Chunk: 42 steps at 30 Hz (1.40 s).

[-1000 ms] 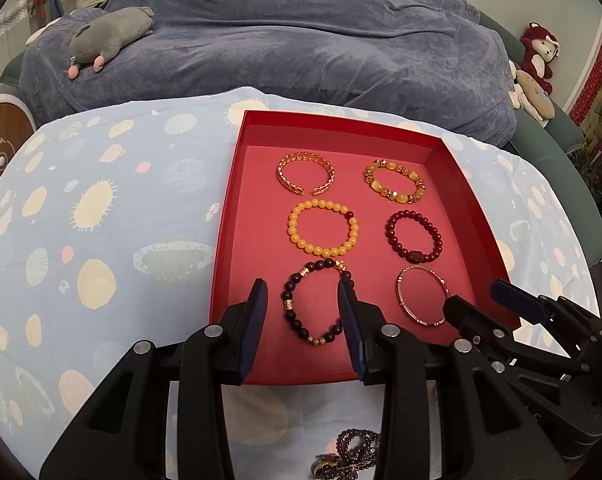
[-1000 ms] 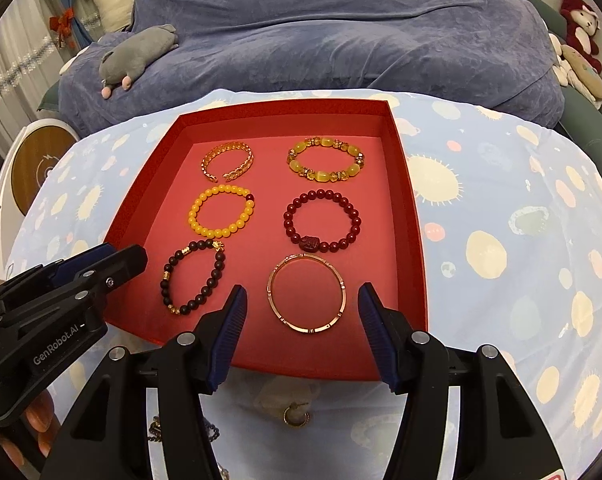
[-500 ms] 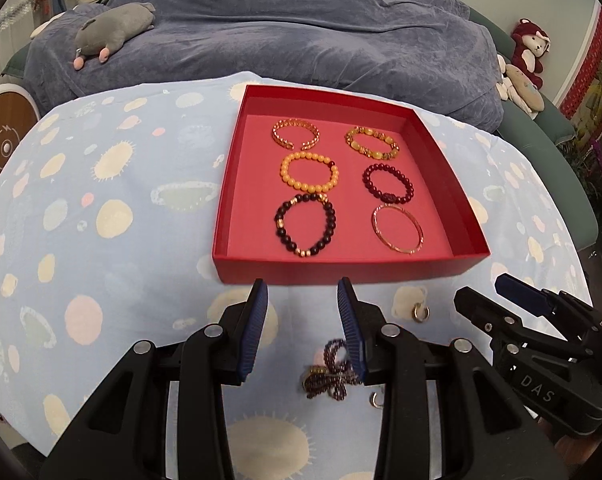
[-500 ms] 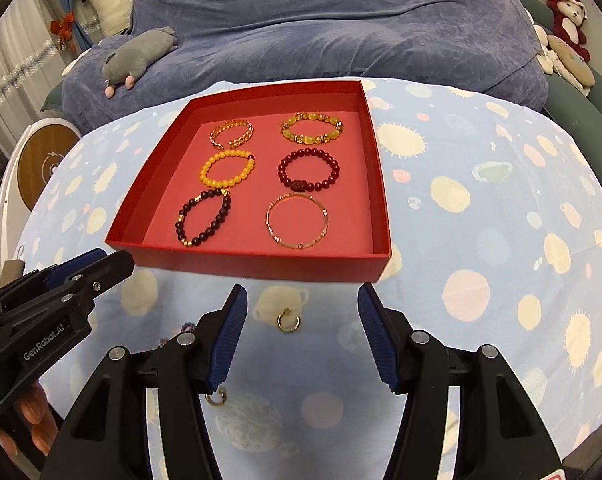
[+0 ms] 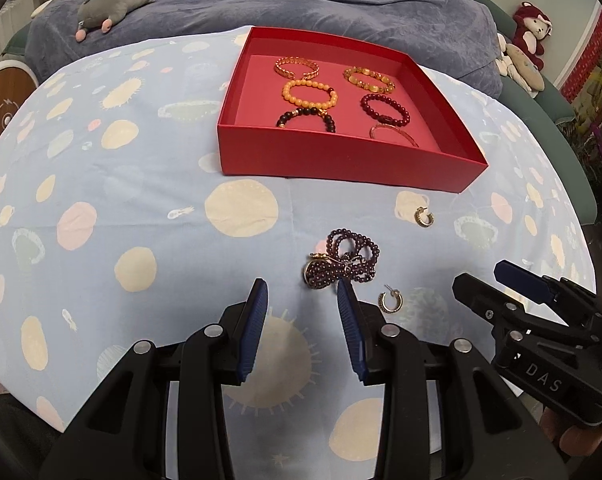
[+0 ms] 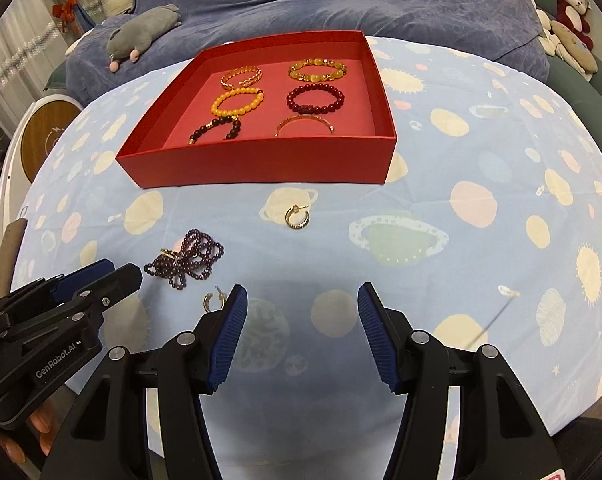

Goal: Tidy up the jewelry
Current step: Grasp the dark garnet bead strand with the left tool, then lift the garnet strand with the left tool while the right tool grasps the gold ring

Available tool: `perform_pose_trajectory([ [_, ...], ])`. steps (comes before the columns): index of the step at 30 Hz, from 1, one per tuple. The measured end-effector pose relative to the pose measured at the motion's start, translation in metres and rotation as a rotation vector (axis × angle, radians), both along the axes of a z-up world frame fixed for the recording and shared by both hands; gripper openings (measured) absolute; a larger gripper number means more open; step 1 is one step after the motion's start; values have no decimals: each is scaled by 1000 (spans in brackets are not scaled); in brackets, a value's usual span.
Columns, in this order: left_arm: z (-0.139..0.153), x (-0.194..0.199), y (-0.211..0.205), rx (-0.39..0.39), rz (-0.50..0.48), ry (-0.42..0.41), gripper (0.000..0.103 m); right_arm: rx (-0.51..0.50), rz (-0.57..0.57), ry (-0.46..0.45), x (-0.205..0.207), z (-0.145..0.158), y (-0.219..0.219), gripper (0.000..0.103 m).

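Observation:
A red tray (image 5: 341, 162) (image 6: 261, 164) holds several bracelets in two columns. On the cloth in front of it lie a tangled purple bead strand (image 5: 343, 260) (image 6: 187, 258), one gold hoop earring (image 5: 424, 216) (image 6: 297, 216) near the tray, and a second hoop earring (image 5: 390, 302) (image 6: 213, 300) nearer me. My left gripper (image 5: 301, 300) is open and empty, just short of the purple strand. My right gripper (image 6: 301, 312) is open and empty, with its left finger beside the nearer earring.
The table wears a light blue cloth with planet prints (image 5: 141, 208). Behind it is a blue-covered bed with a grey plush toy (image 5: 113, 0) (image 6: 141, 34). Plush toys (image 5: 529, 36) sit at the far right. A thin pin (image 6: 501, 308) lies on the cloth at right.
Both grippers have pulled back from over the tray toward the table's near edge. The purple strand and both earrings have come into full view. Both stay open.

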<state>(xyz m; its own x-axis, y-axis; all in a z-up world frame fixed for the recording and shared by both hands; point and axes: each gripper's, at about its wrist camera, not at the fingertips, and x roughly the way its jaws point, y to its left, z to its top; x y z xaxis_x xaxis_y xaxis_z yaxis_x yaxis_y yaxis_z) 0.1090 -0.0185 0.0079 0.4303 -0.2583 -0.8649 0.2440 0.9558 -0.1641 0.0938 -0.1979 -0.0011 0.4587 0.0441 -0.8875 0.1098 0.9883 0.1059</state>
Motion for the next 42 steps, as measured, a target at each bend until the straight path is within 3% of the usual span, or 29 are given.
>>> perform_pose_trajectory([
  [9, -8, 14, -10, -66, -4, 37, 31, -1, -9, 6, -1, -1, -4, 56],
  [13, -14, 17, -14, -80, -25, 60, 11, 0, -11, 9, 1, -2, -6, 56],
  [16, -14, 16, -14, -98, -30, 60, 4, 2, -14, 13, 2, -4, -8, 56],
  [30, 23, -8, -2, -188, -59, -10, 3, 5, -5, 7, -2, -1, -7, 56],
  [37, 49, -8, 17, -242, -14, -58, 3, 6, 17, 4, -7, 2, 2, 56],
  [42, 53, -4, 35, -240, 29, -68, 3, 9, 49, -2, -12, 5, 15, 56],
])
